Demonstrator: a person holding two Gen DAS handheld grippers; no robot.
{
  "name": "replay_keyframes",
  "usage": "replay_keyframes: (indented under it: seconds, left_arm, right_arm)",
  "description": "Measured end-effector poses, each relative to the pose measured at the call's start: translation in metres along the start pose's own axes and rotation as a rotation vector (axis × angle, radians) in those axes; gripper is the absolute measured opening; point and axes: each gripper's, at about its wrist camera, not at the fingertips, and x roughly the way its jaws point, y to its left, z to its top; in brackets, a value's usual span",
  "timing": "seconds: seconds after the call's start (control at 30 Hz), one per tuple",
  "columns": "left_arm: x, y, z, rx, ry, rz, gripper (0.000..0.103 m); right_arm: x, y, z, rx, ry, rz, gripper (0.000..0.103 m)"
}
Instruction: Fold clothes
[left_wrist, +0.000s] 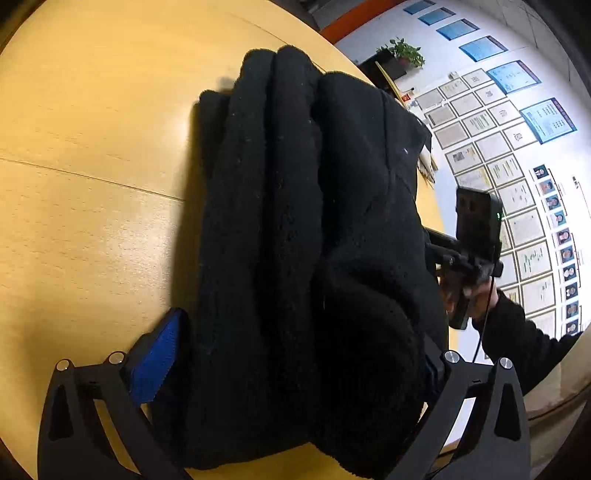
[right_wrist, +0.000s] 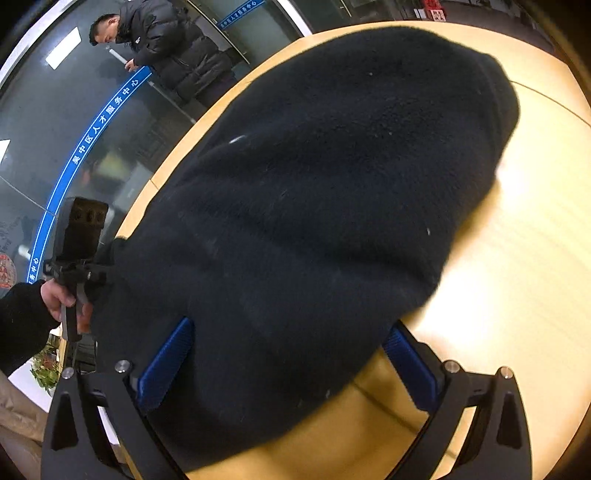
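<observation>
Here, garment: a black fleece garment (left_wrist: 303, 258) lay folded into thick layers on your light wooden table (left_wrist: 92, 147), filling the space ahead of both tools.
Left gripper: your left gripper (left_wrist: 295, 369) stood with its jaws spread wide, the bundle bulging between them.
Left fingers: its left blue pad (left_wrist: 157, 363) showed bare just beside the fleece, whether touching I could not tell; the right finger was mostly buried under cloth, so you were straddling the bundle rather than plainly pinching it.
Folds ahead of left tool: several rolled ridges ran away from your fingers toward the far table edge.
Right gripper: your right gripper (right_wrist: 291, 365) was likewise spread wide, with the garment (right_wrist: 325, 206) running in between its fingers.
Right fingers: the left blue pad (right_wrist: 166, 365) sat against the cloth, while the right blue pad (right_wrist: 410, 369) stood clear of it over bare table (right_wrist: 517, 258).
Other tool from left view: to the right of your left fingers, your right hand (left_wrist: 476, 291) held its handle at the garment's edge.
Other tool from right view: to the left of your right fingers, your left hand (right_wrist: 59, 295) gripped its handle, touching the fleece.
Background: a wall of framed certificates (left_wrist: 491, 147) beyond the left tool; a man in a dark jacket (right_wrist: 166, 40) beyond the right.
</observation>
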Motion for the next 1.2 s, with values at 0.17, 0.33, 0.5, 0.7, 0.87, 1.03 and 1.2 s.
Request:
replay_keyframes:
  seconds: [0.17,0.33,0.5,0.7,0.87,1.03,1.2]
  left_arm:
    - [0.006,-0.002,0.0,-0.052,0.083,-0.033,0.103]
    - [0.014,-0.014,-0.007,-0.078,0.113,-0.08,0.102]
    - [0.005,-0.025,-0.006,-0.108,0.063,-0.121,0.071]
    - [-0.026,-0.078,0.011,-0.01,-0.048,-0.141,0.062]
    - [-0.075,-0.129,0.048,0.09,-0.17,-0.156,0.062]
    - [-0.101,-0.163,0.092,0.203,-0.264,-0.137,0.063]
    - [-0.062,-0.138,0.143,0.199,-0.25,-0.075,0.064]
  right_arm:
    - [0.009,-0.014,0.008,0.045,-0.003,0.043,0.103]
    - [0.031,-0.018,0.022,0.085,-0.027,0.047,0.103]
    - [0.017,0.005,0.013,0.009,-0.057,-0.068,0.062]
    - [-0.03,0.056,0.021,-0.064,-0.206,-0.174,0.037]
    - [-0.09,0.083,0.074,-0.094,-0.355,-0.187,0.037]
    - [-0.136,0.12,0.115,-0.109,-0.487,-0.173,0.037]
    - [-0.106,0.11,0.179,-0.129,-0.502,-0.212,0.038]
